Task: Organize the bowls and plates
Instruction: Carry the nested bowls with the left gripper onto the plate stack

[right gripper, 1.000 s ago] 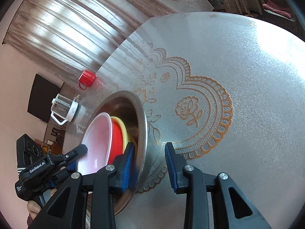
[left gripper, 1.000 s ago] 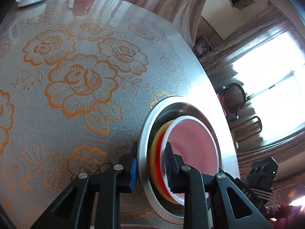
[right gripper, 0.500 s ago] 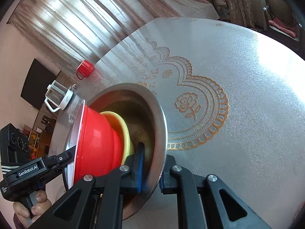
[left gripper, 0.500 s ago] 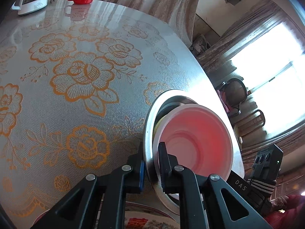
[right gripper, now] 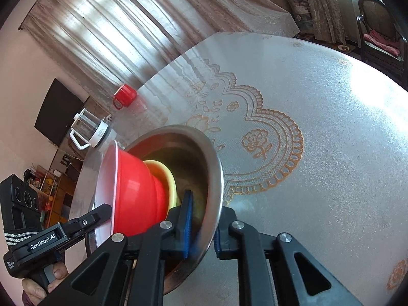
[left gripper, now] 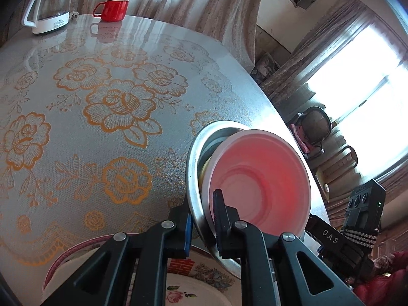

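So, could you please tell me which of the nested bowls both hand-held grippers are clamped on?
The outermost steel bowl: its metal rim sits between both pairs of fingers, while the red bowl and yellow bowl lie inside.

Floral plate [left gripper: 193,278] cut off below (fingers [left gripper: 187,232] overlap it), yellow bowl [right gripper: 165,178] mostly hidden

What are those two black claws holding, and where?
Both grip the steel bowl by its rim, on opposite sides: left gripper, right gripper. Red bowl sits inside.

Both tongs [left gripper: 202,219] [right gripper: 202,225] clamped shut.
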The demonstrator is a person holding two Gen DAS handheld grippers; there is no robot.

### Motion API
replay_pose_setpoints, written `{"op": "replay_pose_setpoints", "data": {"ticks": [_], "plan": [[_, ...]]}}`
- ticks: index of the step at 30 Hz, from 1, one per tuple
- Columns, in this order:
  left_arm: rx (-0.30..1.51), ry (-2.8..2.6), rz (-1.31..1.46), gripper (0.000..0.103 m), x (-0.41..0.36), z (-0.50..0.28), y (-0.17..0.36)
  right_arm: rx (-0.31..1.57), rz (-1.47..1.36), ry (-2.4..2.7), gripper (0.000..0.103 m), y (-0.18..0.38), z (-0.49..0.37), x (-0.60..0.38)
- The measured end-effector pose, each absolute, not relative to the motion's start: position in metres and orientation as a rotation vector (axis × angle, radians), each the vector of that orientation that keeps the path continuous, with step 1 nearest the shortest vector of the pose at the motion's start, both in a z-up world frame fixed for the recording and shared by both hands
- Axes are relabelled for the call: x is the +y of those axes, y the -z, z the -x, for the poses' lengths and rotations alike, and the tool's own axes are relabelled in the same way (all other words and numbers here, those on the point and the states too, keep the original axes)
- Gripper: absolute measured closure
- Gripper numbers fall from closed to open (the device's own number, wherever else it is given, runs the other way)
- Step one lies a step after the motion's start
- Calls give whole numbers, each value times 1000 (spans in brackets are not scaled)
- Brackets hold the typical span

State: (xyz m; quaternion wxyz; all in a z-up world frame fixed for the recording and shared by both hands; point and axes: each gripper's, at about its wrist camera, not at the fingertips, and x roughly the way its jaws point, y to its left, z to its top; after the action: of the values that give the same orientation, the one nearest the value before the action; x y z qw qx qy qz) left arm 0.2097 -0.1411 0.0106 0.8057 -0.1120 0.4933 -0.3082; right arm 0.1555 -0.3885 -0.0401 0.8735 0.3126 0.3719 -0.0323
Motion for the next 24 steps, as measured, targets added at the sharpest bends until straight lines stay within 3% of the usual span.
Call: {"op": "replay_pose_setpoints", "data": {"ticks": [24], "plan": [[913, 605, 259, 87, -70, -159, -47, 726, -541, -83, 90, -6, -135, -334]]}}
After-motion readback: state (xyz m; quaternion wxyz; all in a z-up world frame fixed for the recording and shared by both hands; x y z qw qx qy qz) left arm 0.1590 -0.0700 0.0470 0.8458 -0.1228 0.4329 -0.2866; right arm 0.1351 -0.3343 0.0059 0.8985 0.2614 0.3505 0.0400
